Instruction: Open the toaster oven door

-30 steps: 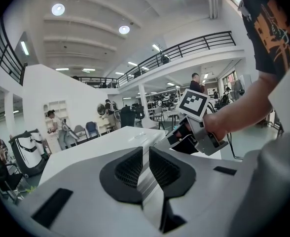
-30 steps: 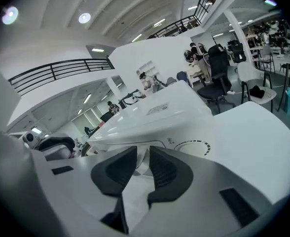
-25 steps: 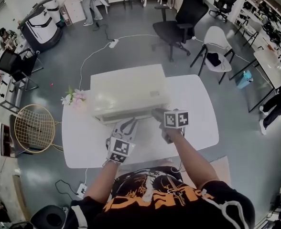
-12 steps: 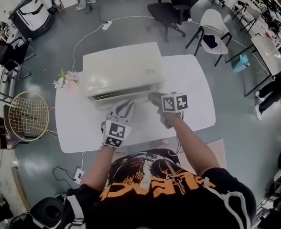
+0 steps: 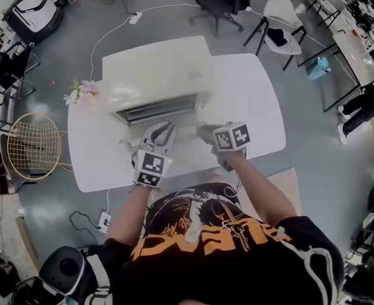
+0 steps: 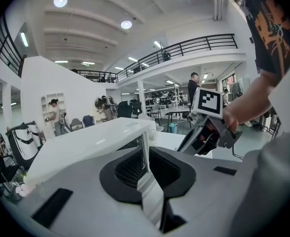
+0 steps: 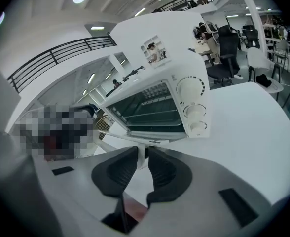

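- The toaster oven [image 5: 155, 68] sits on the white table [image 5: 250, 100], at 12 o'clock from the person, its front facing them.
- Its door [image 7: 152, 132] is already swung down off the front, so the dark cavity and wire rack show.
- The left gripper [image 6: 146, 157], at 7 o'clock of the oven, has its jaws nearly together on the door's front edge.
- The right gripper [image 7: 141, 159], at 5 o'clock, pinches the white handle [image 7: 141, 152] the same way.
- The task looks mostly done, with only lowering the door fully and letting go left.
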